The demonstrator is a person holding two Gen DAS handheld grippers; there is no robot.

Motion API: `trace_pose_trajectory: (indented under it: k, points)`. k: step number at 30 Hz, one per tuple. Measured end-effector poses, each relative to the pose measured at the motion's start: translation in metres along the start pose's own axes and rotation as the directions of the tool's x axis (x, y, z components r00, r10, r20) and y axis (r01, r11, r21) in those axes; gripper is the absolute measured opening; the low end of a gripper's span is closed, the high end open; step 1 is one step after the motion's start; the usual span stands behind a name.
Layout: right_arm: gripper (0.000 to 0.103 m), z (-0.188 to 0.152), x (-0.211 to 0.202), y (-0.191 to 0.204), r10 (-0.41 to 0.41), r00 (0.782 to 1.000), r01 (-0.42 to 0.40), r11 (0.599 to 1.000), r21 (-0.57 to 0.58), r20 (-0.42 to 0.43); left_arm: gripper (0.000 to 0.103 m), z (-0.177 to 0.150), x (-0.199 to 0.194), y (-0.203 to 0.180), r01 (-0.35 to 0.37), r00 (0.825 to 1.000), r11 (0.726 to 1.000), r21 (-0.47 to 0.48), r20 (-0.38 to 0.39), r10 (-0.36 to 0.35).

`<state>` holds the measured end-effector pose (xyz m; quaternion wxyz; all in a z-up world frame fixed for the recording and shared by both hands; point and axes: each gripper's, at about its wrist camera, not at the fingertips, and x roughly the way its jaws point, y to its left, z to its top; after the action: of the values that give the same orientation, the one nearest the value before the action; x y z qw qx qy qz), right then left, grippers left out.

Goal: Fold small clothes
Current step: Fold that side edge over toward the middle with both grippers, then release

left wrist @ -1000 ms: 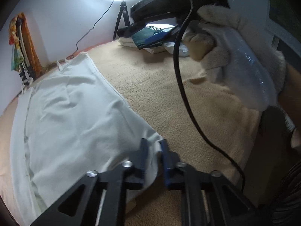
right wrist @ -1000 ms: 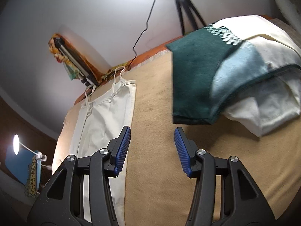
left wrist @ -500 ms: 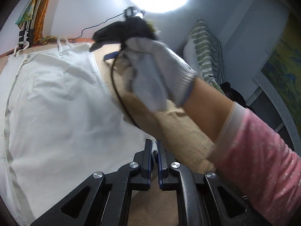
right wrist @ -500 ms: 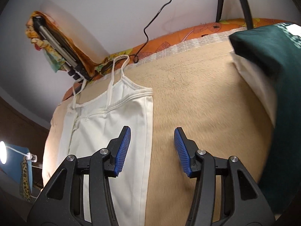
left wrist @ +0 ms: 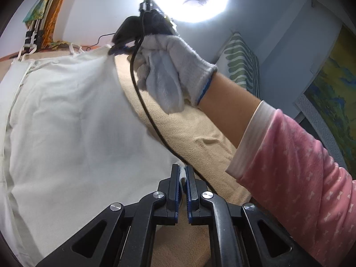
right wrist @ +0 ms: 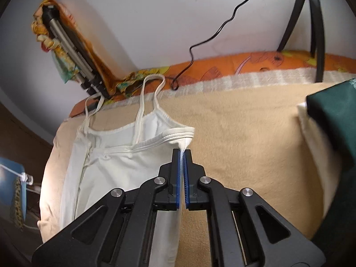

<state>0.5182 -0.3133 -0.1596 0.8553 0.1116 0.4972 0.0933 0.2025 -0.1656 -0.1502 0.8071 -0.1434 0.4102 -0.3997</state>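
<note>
white camisole (right wrist: 106,178), spread flat on the tan blanket (right wrist: 244,133) of the bed, is pinched at its top side corner by the right gripper (right wrist: 183,153) and at its bottom hem corner by the left gripper (left wrist: 182,173), both clamped on cloth, so the first lengthwise fold seems ready: lift both corners together and carry them across.

Cream camisole (right wrist: 106,169) on tan blanket (right wrist: 244,133), pink sleeve (left wrist: 296,173) with white bows, dark green garment (right wrist: 333,111).
</note>
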Motion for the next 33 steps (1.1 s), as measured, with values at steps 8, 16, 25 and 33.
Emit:
trace_pose_trajectory:
  k: [8,16,25,33]
  points:
    - [0.004,-0.003,0.012,0.025,-0.141,0.988,0.136,0.987,-0.081,-0.061,0.002,-0.003,-0.017,0.015,0.022,0.999,0.997,-0.070,0.026,-0.020]
    - [0.004,0.010,0.002,0.071,-0.186,0.981,0.175,0.972,-0.156,-0.057,0.002,-0.013,-0.043,0.043,0.016,0.998,0.988,-0.154,0.055,-0.008]
    - [0.004,0.008,0.020,0.140,-0.176,0.981,0.152,0.957,-0.246,-0.078,0.002,-0.030,-0.077,0.070,-0.010,0.995,0.977,-0.212,0.095,0.031]
    - [0.004,-0.013,0.065,0.181,-0.184,0.973,0.135,0.942,-0.306,-0.137,0.020,-0.034,-0.088,0.078,-0.001,0.998,0.966,-0.259,0.059,0.017]
